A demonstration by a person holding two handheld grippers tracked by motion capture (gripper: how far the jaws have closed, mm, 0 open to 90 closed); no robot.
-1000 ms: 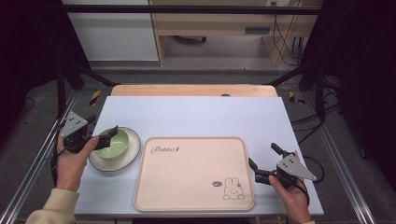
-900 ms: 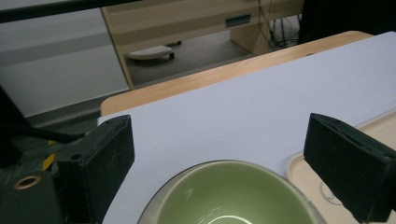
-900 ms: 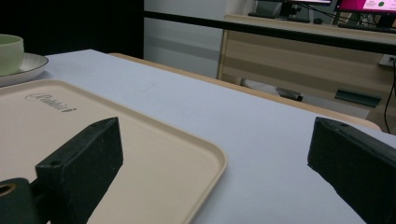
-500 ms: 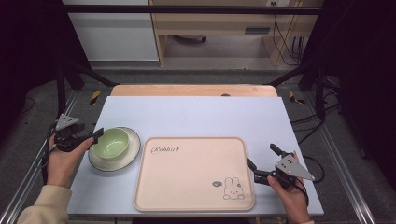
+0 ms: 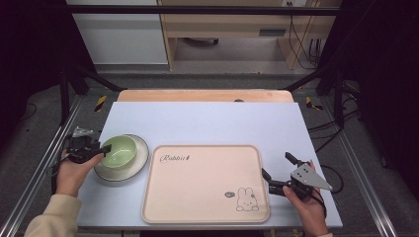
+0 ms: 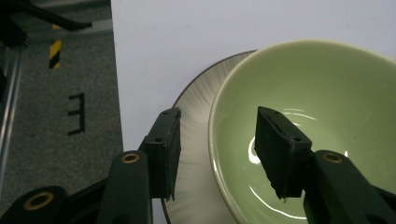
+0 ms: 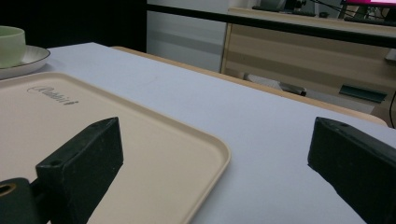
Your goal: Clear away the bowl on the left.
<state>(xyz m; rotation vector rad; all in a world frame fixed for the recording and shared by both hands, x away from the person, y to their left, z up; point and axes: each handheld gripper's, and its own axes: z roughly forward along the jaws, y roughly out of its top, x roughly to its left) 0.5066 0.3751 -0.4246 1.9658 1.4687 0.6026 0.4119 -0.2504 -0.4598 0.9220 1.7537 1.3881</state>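
Now the left hand-held gripper (image 6: 217,149) straddles the near rim of the green bowl (image 6: 327,116), which sits on a white plate (image 6: 196,140) at the counter's (image 5: 207,118) left side. Its jaws have just been closing, one inside, one outside, not yet pinching. Best to finish closing squarely on the rim before lifting. The right hand-held gripper (image 7: 219,158) hangs wide open, empty, by the tray (image 7: 140,154).

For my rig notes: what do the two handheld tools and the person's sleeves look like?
Both tools are black with two blocky, flat-faced jaws. The left tool shows brass-coloured pivot rings in its own view. The right tool carries a grey three-cornered plate on top. The left sleeve is beige.
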